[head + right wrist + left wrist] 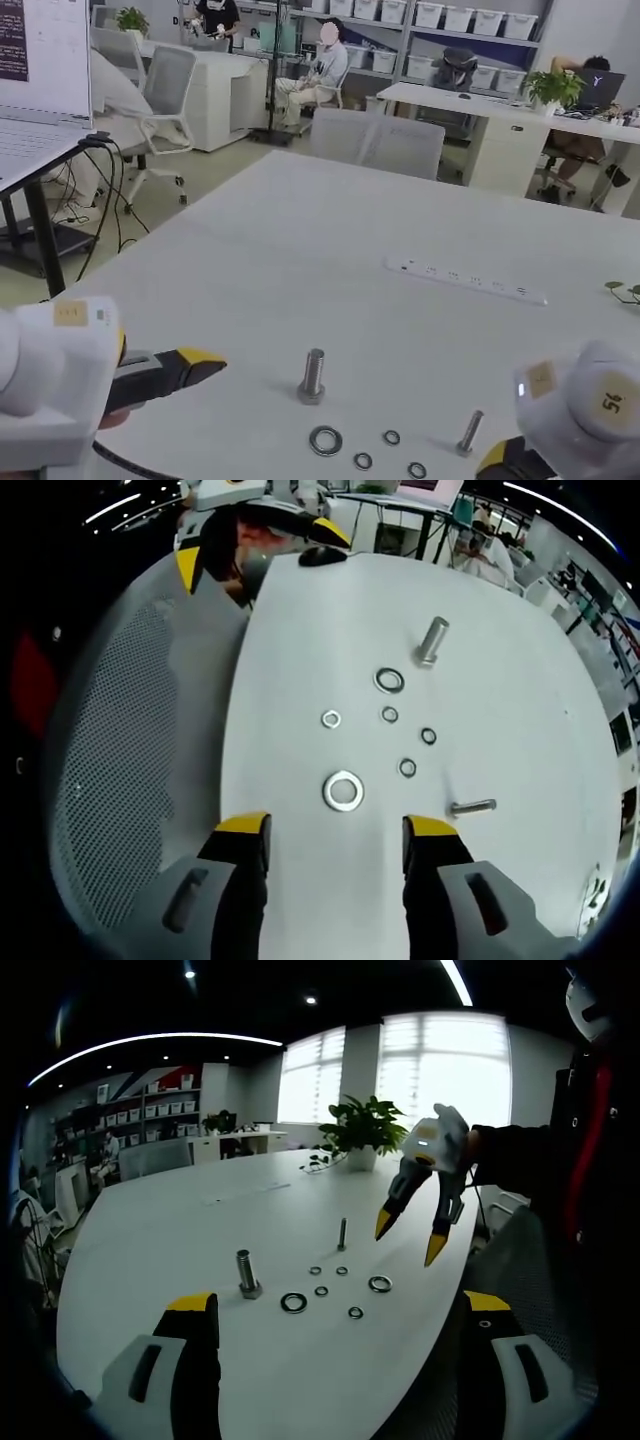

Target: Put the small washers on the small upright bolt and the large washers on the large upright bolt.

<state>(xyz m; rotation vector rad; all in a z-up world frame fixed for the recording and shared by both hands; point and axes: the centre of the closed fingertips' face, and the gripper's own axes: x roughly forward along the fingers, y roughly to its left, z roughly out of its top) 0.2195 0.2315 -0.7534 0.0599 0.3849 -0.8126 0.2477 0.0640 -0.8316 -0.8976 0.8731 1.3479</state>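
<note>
0 of 6 washers (343, 790) placed, all loose mid-frame; large bolt (431, 641), small bolt (472, 806) bare; left gripper (340, 1305), right gripper (337, 825) jaws apart.

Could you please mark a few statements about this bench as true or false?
1. Two large washers and four small washers lie flat on the table. True.
2. Neither the large bolt nor the small bolt carries any of them. True.
3. The right gripper holds one of the large washers. False: its tongs are open and empty.
4. The large bolt lies on its side. False: it stands upright on its head.
5. A power strip lies on the table beyond the bolts. True.
</note>
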